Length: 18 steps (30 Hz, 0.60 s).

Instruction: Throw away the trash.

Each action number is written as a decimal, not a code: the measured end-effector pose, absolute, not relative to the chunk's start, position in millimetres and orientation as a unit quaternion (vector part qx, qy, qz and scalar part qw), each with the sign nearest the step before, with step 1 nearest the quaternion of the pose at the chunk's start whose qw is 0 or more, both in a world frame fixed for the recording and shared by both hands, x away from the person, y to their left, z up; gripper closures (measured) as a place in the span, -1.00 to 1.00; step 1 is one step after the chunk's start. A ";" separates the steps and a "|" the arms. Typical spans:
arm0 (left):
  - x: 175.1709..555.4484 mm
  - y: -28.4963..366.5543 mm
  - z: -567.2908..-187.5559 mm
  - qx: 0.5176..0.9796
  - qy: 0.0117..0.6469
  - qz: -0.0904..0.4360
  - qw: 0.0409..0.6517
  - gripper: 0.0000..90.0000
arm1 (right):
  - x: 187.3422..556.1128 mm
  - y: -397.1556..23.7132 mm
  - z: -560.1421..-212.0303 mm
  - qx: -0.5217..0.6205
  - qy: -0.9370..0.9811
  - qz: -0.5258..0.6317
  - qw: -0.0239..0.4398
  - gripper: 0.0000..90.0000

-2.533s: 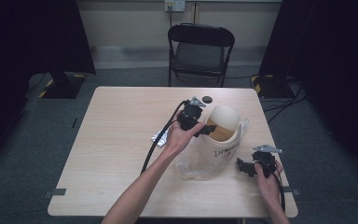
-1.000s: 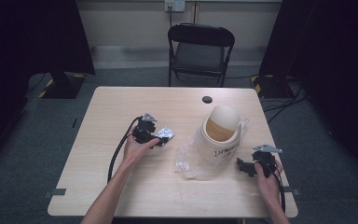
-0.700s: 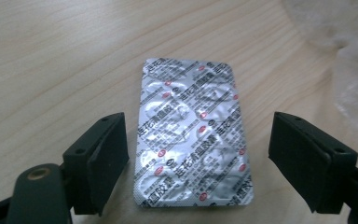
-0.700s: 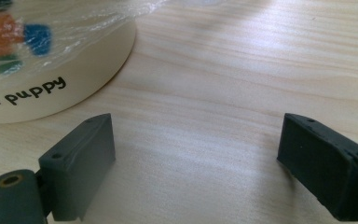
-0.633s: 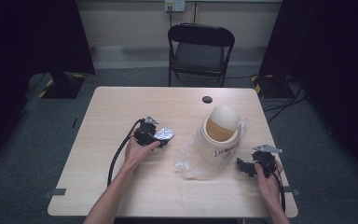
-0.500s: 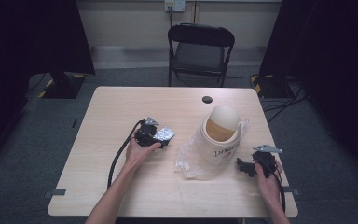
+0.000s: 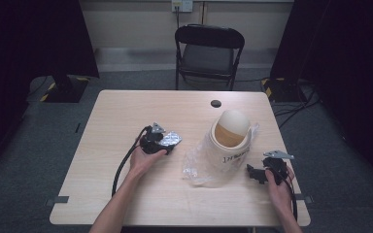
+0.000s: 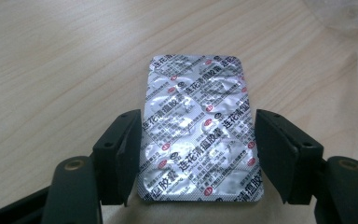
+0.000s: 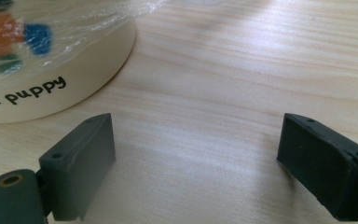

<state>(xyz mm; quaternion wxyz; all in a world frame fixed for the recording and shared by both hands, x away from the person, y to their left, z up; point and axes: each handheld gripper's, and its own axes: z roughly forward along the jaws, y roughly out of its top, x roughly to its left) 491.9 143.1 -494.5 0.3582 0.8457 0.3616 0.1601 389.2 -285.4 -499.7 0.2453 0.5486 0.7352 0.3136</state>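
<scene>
A silver foil blister pack with red and black print lies flat on the wooden table. My left gripper has just been closing, and its two jaws now press on the pack's long edges. In the high view this gripper and the pack sit left of a cream cup wrapped in a clear plastic bag. My right gripper rests low on the table to the right of the cup. Its jaws stand wide open with bare wood between them.
The cup's base, with "puppy" printed on it, fills the upper left of the right gripper view. A small black round cap lies near the table's far edge. A black folding chair stands behind the table.
My left gripper has moved from the cup's top to the left, to the middle of the table, with the foil pack in front of it. The right hand has stayed put.
</scene>
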 end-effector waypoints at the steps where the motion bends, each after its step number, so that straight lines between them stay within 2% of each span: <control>1: 491.9 143.1 -494.5 0.846 0.362 0.160 0.358 -0.24 | 389.2 -285.4 -499.7 0.549 0.735 0.314 0.245 -0.77; 9: 485.5 156.2 -492.0 0.830 0.378 0.147 0.383 -0.24 | 389.2 -285.4 -499.7 0.549 0.735 0.314 0.245 -0.77; 18: 470.9 159.8 -475.9 0.829 0.359 0.144 0.405 -0.24 | 389.2 -285.4 -499.7 0.549 0.735 0.314 0.245 -0.77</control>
